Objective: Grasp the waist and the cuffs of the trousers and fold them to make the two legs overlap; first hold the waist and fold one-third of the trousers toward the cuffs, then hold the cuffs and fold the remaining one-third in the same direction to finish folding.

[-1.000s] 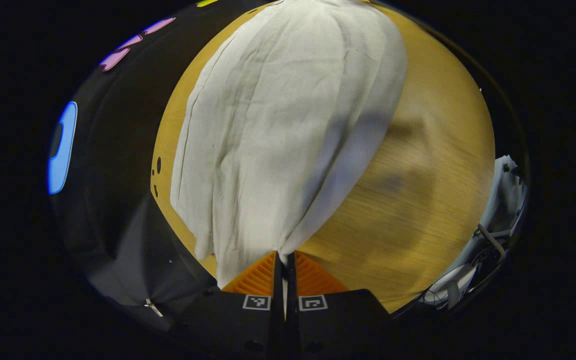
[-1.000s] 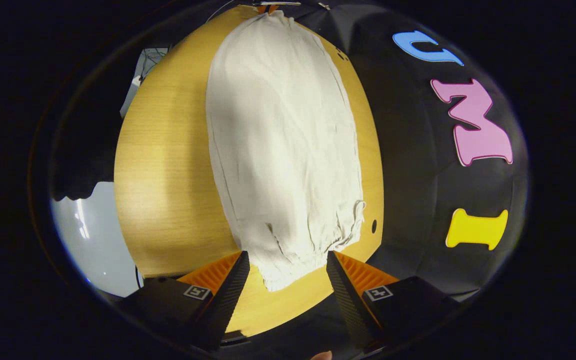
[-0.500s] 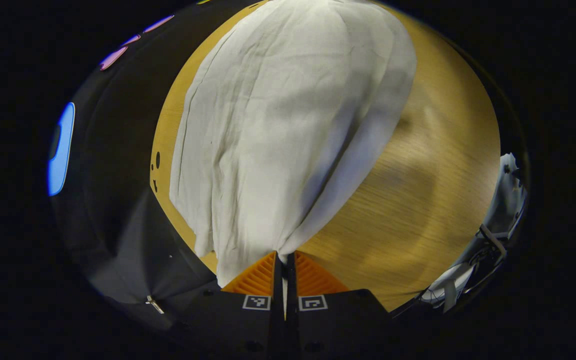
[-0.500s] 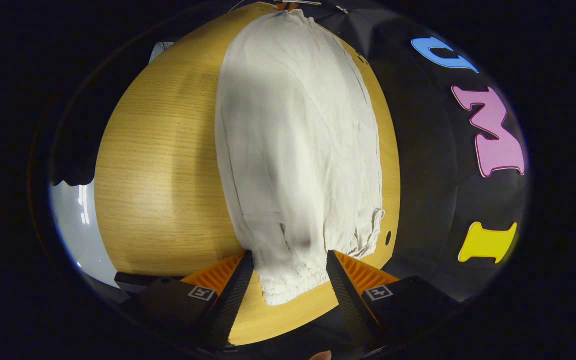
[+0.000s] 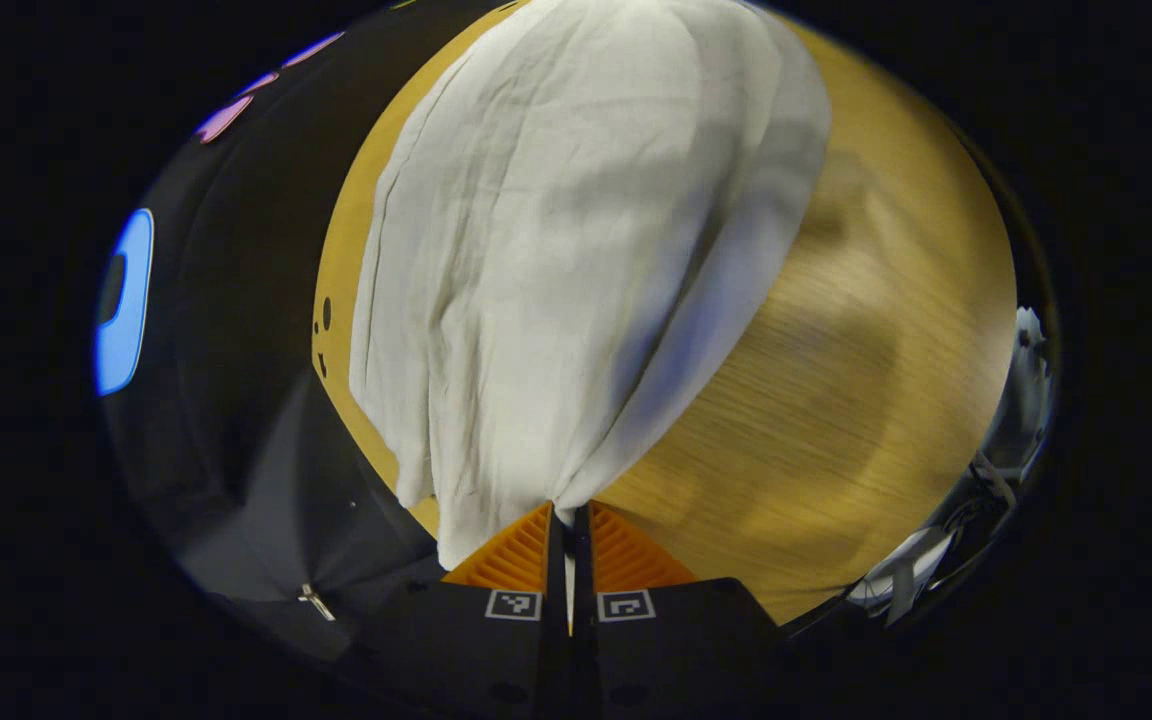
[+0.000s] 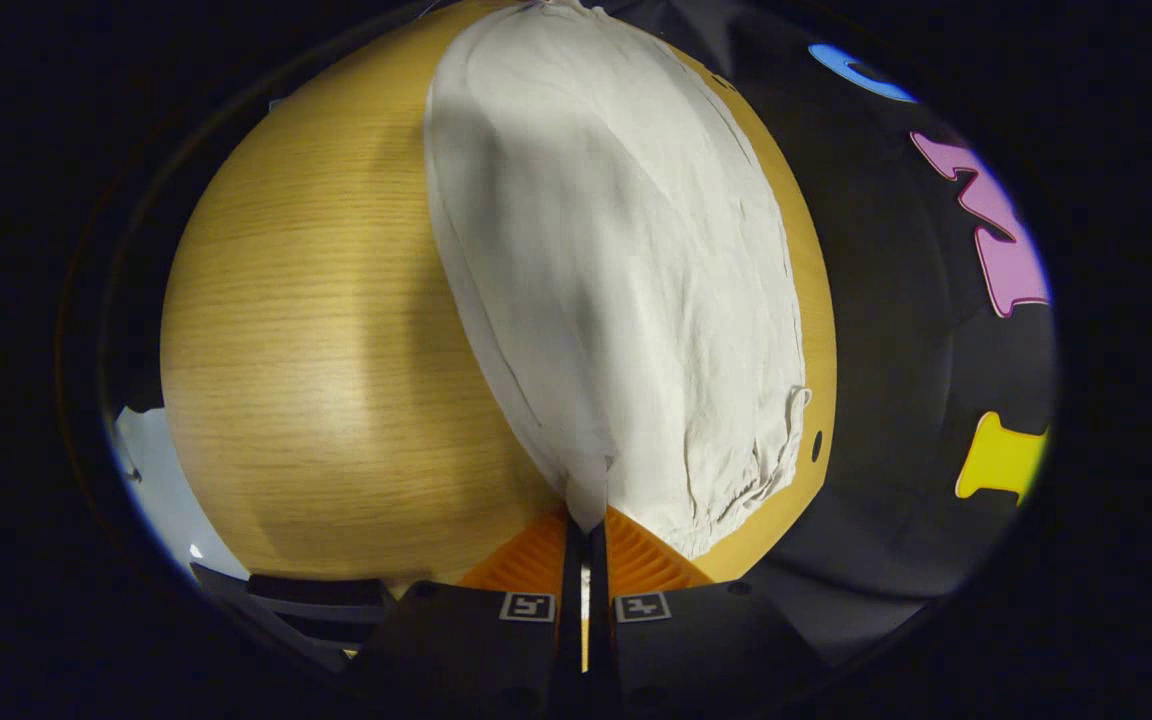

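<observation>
Both tools were clenched on the trousers [image 5: 576, 250]: left tool [image 5: 566, 512] and right tool [image 6: 586, 520] each pinched an edge. Thin, limp, light cloth over the worktop [image 6: 316, 330]; it probably sagged, so you needed hem grips.

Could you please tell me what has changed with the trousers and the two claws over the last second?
The right claw, open around the trousers' cuff end a second ago, has shut on it. The left claw stays clamped on the other end, and the trousers still lie along the wooden table.
</observation>
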### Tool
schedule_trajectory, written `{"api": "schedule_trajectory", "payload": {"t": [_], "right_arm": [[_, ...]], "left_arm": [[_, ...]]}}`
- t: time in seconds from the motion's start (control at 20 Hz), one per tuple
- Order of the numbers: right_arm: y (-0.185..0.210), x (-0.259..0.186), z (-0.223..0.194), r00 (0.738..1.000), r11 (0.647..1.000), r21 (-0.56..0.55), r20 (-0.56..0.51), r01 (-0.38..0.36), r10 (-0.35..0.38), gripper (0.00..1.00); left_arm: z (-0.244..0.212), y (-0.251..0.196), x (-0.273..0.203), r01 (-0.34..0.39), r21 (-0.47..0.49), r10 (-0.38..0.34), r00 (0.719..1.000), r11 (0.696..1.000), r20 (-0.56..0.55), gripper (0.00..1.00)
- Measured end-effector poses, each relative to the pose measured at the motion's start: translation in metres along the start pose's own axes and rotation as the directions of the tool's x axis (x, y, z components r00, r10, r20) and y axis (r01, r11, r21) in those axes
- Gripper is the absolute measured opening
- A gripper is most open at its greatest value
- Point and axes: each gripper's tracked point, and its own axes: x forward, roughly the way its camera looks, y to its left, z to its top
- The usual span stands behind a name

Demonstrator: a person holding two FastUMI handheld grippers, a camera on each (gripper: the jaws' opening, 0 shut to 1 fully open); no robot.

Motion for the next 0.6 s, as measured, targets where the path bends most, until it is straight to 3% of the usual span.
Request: {"api": "schedule_trajectory", "payload": {"t": [0.2, 0.4, 0.6], "right_arm": [[0.006, -0.002, -0.004, 0.998, 0.994, 0.090, 0.005, -0.064, 0.064, 0.05], [0.006, -0.004, -0.005, 0.991, 0.990, 0.049, 0.035, -0.130, 0.129, 0.05], [0.001, -0.009, 0.001, 0.991, 0.985, 0.108, 0.039, -0.134, 0.130, 0.05]], "left_arm": [[-0.001, -0.007, -0.004, 0.067, -0.114, -0.068, 0.998, 0.991, -0.005, 0.06], [-0.003, -0.013, -0.010, 0.081, -0.055, -0.080, 0.997, 0.995, 0.019, 0.06], [-0.010, -0.008, -0.003, 0.077, -0.087, -0.075, 0.997, 0.993, 0.031, 0.06]]}}
